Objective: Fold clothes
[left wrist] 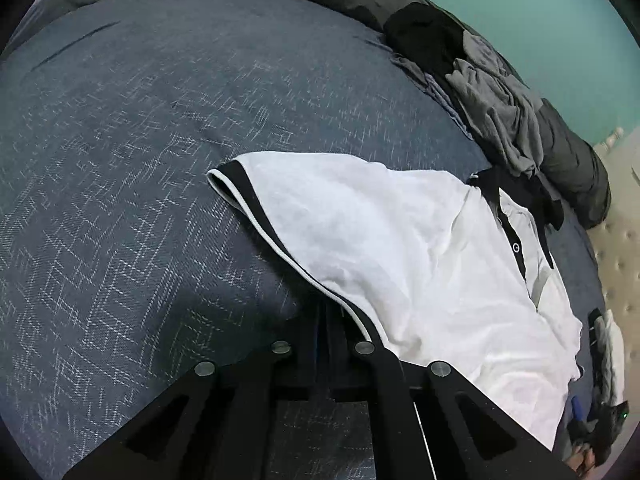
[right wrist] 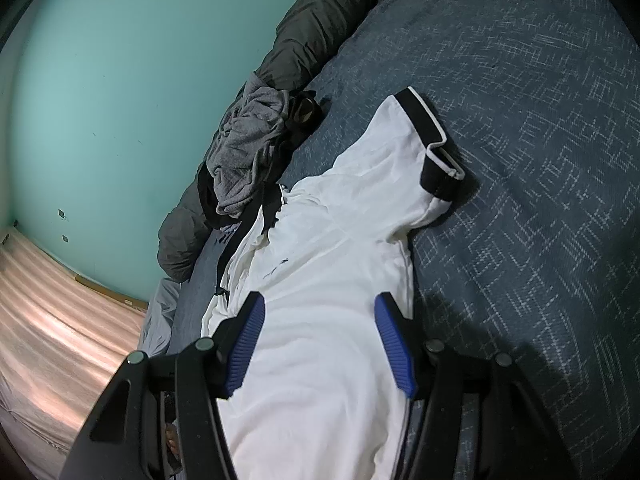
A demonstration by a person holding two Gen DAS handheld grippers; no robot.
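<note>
in the left wrist view, the left gripper [left wrist: 325, 320] is pointing down at the bed [left wrist: 140, 160], its fingers pressed together and pinching the black-and-white hem of the white polo shirt [left wrist: 400, 248] right at their tips. the shirt is lying spread across the blue bedcover toward three o'clock, one black-cuffed sleeve [left wrist: 232, 184] reaching out at about ten o'clock from the fingers. a grey garment [left wrist: 500, 112] is sitting heaped on a dark rolled blanket [left wrist: 572, 164] at two o'clock, against the teal wall [left wrist: 520, 20]. in the right wrist view, the right gripper [right wrist: 320, 344] is hovering over the shirt's body, its blue-padded fingers [right wrist: 248, 344] spread apart with white cloth showing between them; whether they are touching it, i cannot tell. the sleeve is lying at one o'clock, the grey garment at eleven o'clock.
</note>
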